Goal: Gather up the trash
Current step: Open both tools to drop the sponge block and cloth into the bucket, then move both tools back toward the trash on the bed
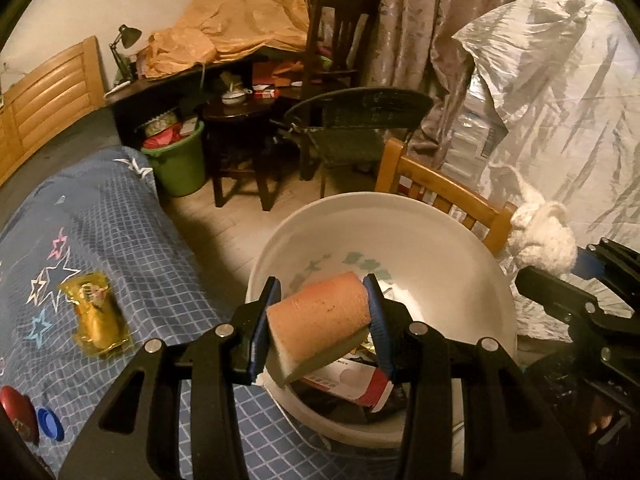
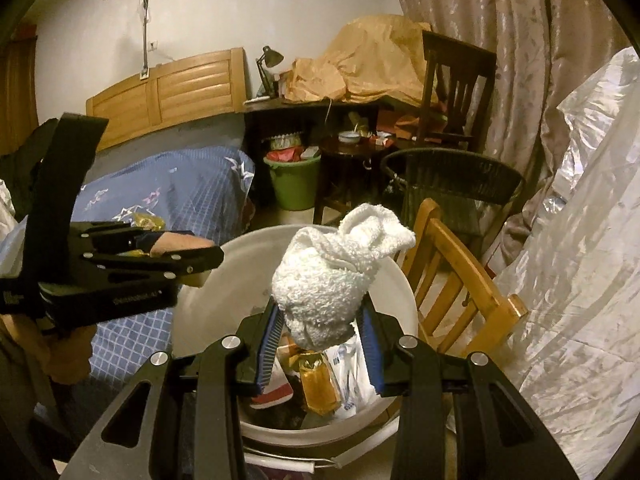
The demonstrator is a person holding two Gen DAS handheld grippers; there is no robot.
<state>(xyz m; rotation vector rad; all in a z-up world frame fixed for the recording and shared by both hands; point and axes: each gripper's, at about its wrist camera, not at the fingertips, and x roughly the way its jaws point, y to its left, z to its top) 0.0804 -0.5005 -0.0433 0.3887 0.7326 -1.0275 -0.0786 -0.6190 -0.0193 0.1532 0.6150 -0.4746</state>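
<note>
My left gripper (image 1: 322,320) is shut on an orange and yellow sponge (image 1: 316,316) and holds it over the near rim of a white basin (image 1: 472,264). My right gripper (image 2: 320,332) is shut on a white balled-up cloth (image 2: 320,280) and holds it over the same basin (image 2: 200,312). The cloth also shows at the right of the left wrist view (image 1: 544,236). The basin holds wrappers, a red and white packet (image 1: 352,384) and an amber bottle (image 2: 320,384). A gold wrapper (image 1: 98,316) lies on the blue bedspread (image 1: 132,248) to the left.
A blue cap (image 1: 50,424) and a red object (image 1: 18,412) lie on the bedspread's near left. A wooden chair (image 2: 460,288) stands behind the basin. A green bucket (image 1: 180,160), dark chairs and a cluttered desk stand further back. Silver sheeting (image 1: 560,100) hangs on the right.
</note>
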